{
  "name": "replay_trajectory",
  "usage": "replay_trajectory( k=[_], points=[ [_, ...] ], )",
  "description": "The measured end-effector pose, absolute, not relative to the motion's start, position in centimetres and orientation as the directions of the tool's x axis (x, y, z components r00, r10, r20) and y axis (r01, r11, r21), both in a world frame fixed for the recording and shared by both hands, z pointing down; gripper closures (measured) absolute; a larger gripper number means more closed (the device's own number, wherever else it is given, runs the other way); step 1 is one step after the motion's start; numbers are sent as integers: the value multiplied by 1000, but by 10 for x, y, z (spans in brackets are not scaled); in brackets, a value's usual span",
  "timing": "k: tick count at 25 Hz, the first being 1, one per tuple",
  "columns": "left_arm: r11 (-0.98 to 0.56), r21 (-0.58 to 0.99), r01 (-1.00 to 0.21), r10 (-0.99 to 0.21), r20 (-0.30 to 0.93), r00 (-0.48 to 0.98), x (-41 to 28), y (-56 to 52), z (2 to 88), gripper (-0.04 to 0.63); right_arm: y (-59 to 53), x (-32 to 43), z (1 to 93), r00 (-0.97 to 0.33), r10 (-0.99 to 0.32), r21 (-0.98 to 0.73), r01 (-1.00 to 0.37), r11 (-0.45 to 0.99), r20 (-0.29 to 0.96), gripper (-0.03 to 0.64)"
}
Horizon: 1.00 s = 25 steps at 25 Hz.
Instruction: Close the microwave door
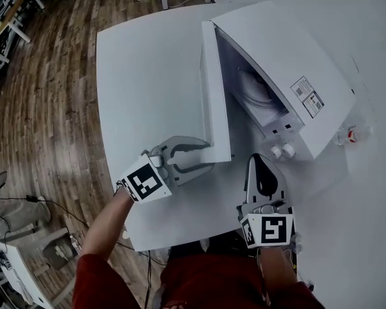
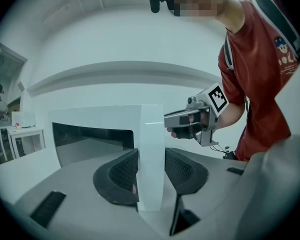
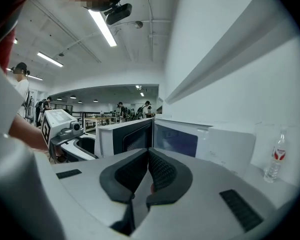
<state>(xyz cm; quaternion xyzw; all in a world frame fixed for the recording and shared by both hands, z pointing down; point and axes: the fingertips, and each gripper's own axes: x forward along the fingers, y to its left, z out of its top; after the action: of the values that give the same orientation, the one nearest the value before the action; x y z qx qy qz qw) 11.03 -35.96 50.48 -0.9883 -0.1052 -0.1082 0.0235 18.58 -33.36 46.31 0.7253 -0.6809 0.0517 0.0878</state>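
Note:
A white microwave [image 1: 289, 63] stands on the white table [image 1: 141, 76], its door [image 1: 215, 95] swung out towards me. Inside, a round plate [image 1: 254, 92] shows. My left gripper [image 1: 202, 156] reaches in from the left, and its jaws close on the door's free edge. In the left gripper view the door's edge [image 2: 151, 144] stands upright between the two dark pads [image 2: 120, 176], which press on both sides. My right gripper [image 1: 262, 166] is shut on nothing and points at the microwave's front from a short way off. Its pads [image 3: 162, 171] meet in the right gripper view, with the open door [image 3: 125, 136] ahead.
Two white knobs [image 1: 282, 152] sit at the near end of the microwave's front. A small plastic bottle [image 1: 350, 135] stands on the table right of the microwave. The table's left edge drops to a wooden floor [image 1: 45, 108]. People stand far off in the room.

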Motion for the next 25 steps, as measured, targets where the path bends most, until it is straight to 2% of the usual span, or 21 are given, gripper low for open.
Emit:
replay_trajectory(
  k=[13, 25],
  points=[
    [-997, -16, 82, 79, 141, 987, 192, -342, 506, 420, -288, 254, 450, 129, -981, 69, -990, -120, 147, 589],
    [-998, -51, 44, 36, 138, 990, 255, -338, 505, 442, -263, 291, 442, 155, -981, 71, -987, -147, 120, 589]
  ],
)
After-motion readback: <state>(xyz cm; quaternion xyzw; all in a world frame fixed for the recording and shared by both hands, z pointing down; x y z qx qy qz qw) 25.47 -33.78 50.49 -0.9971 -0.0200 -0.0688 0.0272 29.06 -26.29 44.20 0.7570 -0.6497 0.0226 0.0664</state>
